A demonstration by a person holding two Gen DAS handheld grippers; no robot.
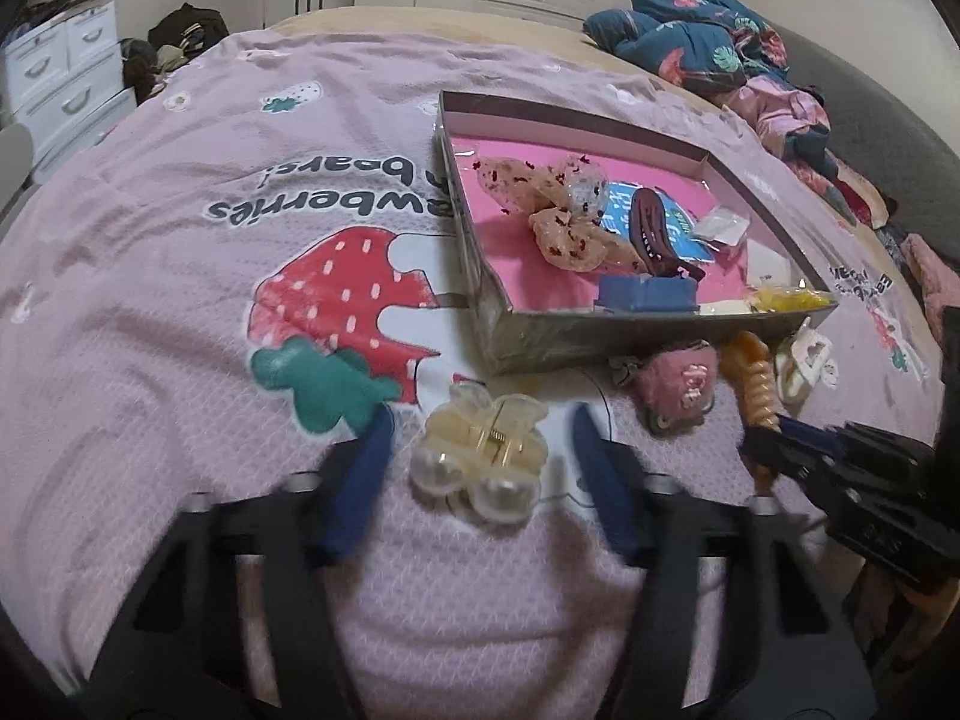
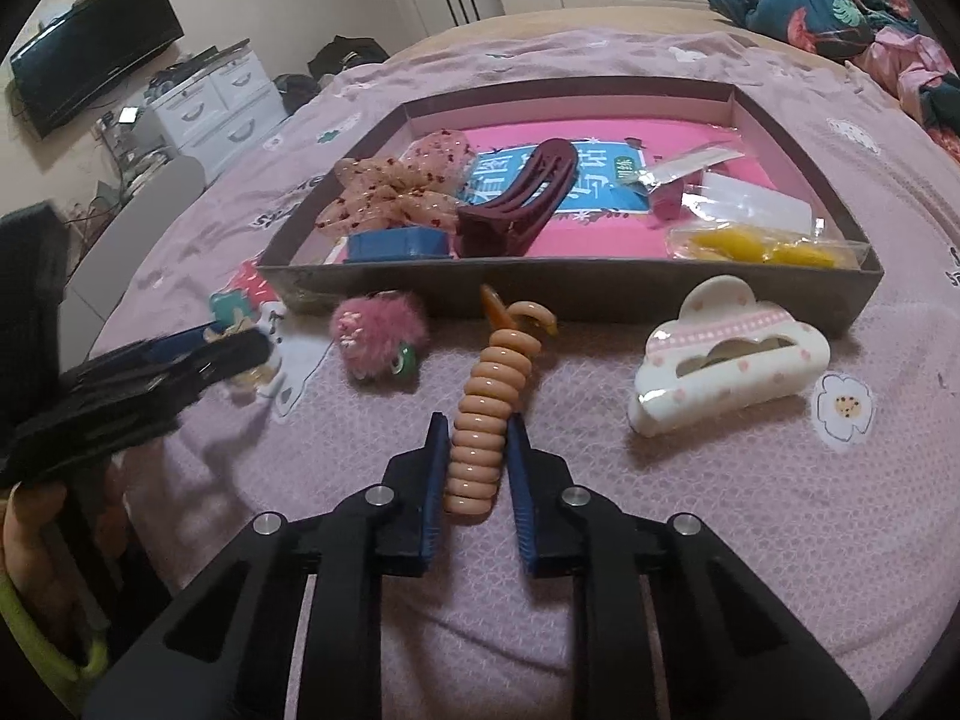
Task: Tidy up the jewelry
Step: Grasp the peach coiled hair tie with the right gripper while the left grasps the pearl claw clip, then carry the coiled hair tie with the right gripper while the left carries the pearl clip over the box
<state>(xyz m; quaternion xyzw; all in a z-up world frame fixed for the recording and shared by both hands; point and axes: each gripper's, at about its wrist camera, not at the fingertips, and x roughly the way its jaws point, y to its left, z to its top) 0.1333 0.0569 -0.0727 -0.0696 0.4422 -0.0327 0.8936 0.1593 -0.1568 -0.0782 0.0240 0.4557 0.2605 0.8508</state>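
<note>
Soft, even indoor light, rather dim, with a pinkish cast. Shadows are faint, gathering just under the box (image 2: 576, 294) at its near wall. Plastic packets (image 2: 762, 243) inside glint slightly. Both views bulge strongly, corners black. The left gripper (image 2: 240, 354) is smeared by motion blur; far walls are soft.

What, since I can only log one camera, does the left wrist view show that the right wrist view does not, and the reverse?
Left wrist only: the pearl clip in plain view, lying between the fingers of the open left claw. Right wrist only: the television on the wall, and a close look at the right claw shut on the spiral hair tie. Both: the box of accessories, the fluffy pink bobble, the cloud clip and the white drawers.
</note>
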